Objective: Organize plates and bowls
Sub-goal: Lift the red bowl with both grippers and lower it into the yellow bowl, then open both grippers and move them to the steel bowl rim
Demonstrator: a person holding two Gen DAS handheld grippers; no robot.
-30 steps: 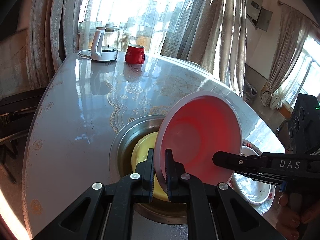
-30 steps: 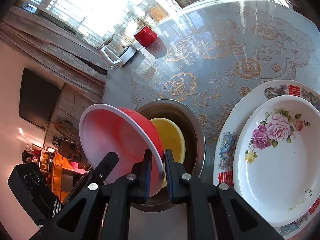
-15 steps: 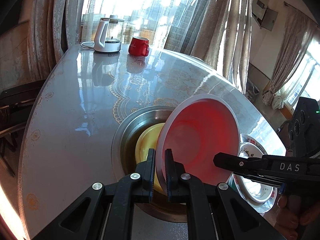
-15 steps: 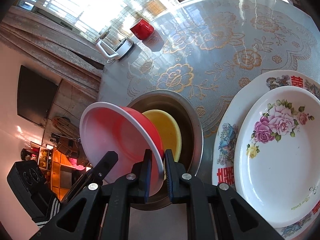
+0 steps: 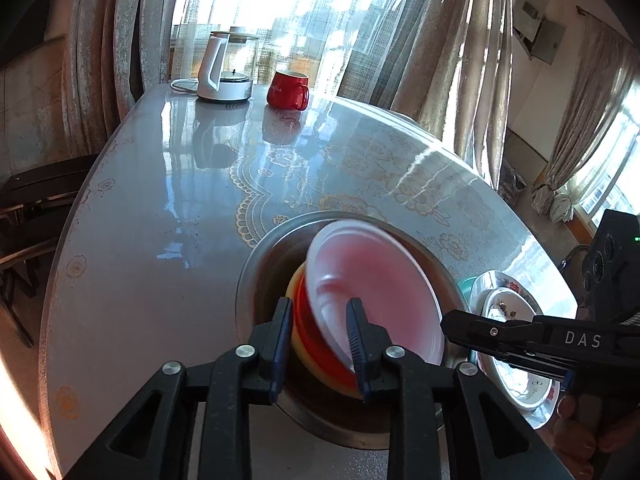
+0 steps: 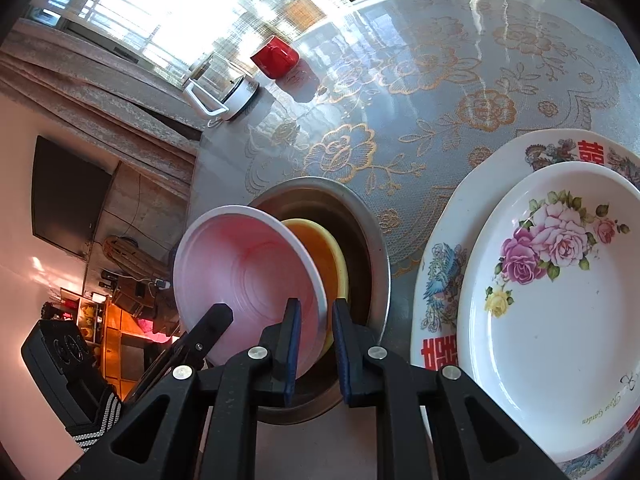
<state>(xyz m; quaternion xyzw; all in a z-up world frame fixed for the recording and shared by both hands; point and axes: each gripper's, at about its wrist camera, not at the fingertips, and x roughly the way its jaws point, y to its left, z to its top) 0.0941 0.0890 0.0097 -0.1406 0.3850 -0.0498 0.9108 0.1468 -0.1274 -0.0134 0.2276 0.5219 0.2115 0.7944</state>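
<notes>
Left gripper (image 5: 319,344) jaws parted – right gripper (image 6: 314,350) too – glossy red bowl (image 5: 376,292) tilted in round steel basin (image 5: 256,280)

Glossy plastic-looking red bowl (image 5: 376,292) with smooth white outside; matt brushed metal basin (image 6: 372,248); glazed ceramic floral plates (image 6: 560,280), shiny; tabletop (image 5: 180,208) smooth, mirror-glossy over lace-pattern cloth; gripper fingers (image 5: 356,344) matt black plastic, blue ribbed pads.

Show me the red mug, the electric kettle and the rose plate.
red mug (image 5: 287,90), left wrist view, middle of its side.
electric kettle (image 5: 221,70), left wrist view, white handle.
rose plate (image 6: 560,312), right wrist view, bare white centre.
</notes>
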